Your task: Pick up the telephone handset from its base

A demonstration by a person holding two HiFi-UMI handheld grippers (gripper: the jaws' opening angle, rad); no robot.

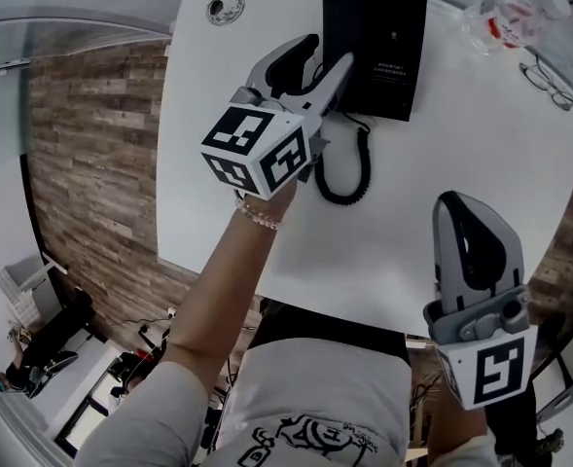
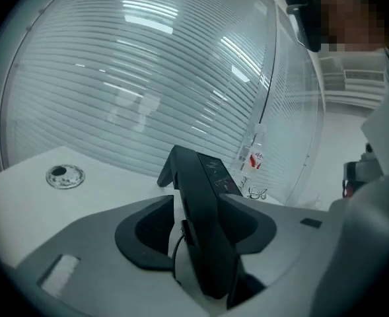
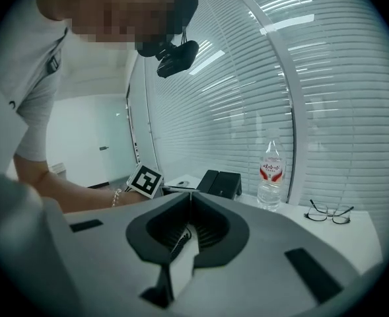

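Note:
The black telephone [image 1: 388, 37] lies at the far side of the white table [image 1: 481, 193], its coiled cord [image 1: 344, 168] trailing toward me. Its handset [image 1: 338, 13] runs along the phone's left side. My left gripper [image 1: 327, 54] is at the phone's near left corner, open. In the left gripper view the long black handset [image 2: 204, 230] runs between the jaws [image 2: 197, 200], with a gap and the cord showing by the left pad. My right gripper [image 1: 453, 202] hovers near the table's front right, shut and empty; its tips [image 3: 191, 195] meet, pointing toward the phone [image 3: 219, 182].
A water bottle [image 1: 508, 13] lies at the table's far right with a pair of glasses [image 1: 554, 84] beside it. A round metal grommet [image 1: 225, 8] sits at the far left. A curved slatted wall [image 2: 181, 78] rises behind the table. Wooden floor [image 1: 91, 163] lies left.

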